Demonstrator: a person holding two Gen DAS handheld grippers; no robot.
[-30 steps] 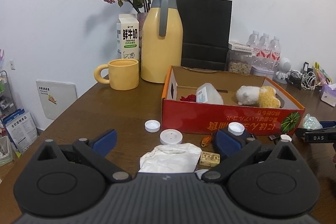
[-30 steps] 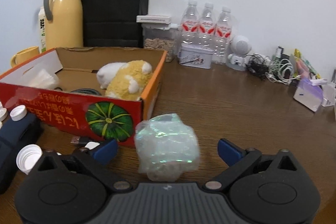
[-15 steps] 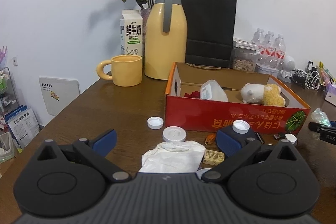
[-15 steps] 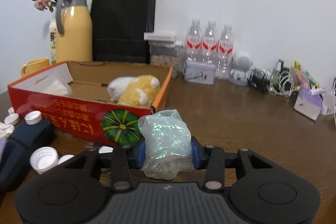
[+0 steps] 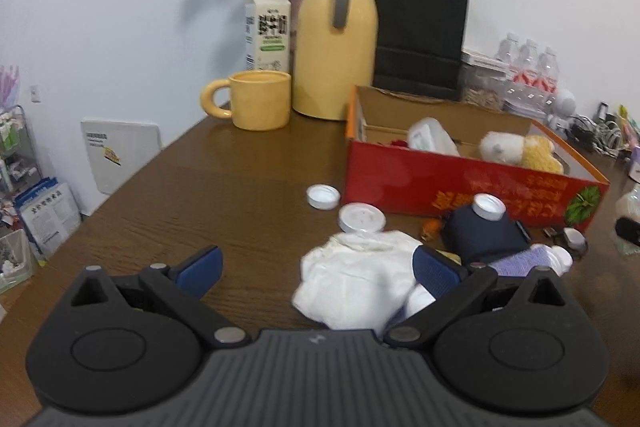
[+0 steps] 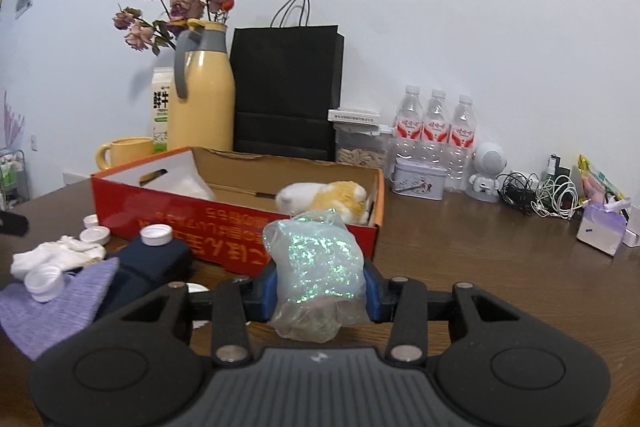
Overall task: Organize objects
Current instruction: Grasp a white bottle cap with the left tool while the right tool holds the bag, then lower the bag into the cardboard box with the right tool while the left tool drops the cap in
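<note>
Right gripper [image 6: 320, 287] is pinching glittery plastic bag [image 6: 318, 267] just in front of red box [image 6: 224, 223]; plush toy [image 6: 324, 197] lying inside; three water bottles [image 6: 436, 131] standing far right; left gripper [image 5: 316, 267] sitting spread over white cloth [image 5: 356, 279]

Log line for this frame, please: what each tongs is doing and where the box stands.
right tongs: shut on glitter bag | left tongs: open, over white cloth | red box: beyond bag, plush toy inside

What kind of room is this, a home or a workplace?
Probably a lived-in room at home, or perhaps a small office. A wooden table against the wall bears dried roses, a yellow thermos jug with a matching mug, and tangled charging cables.
</note>
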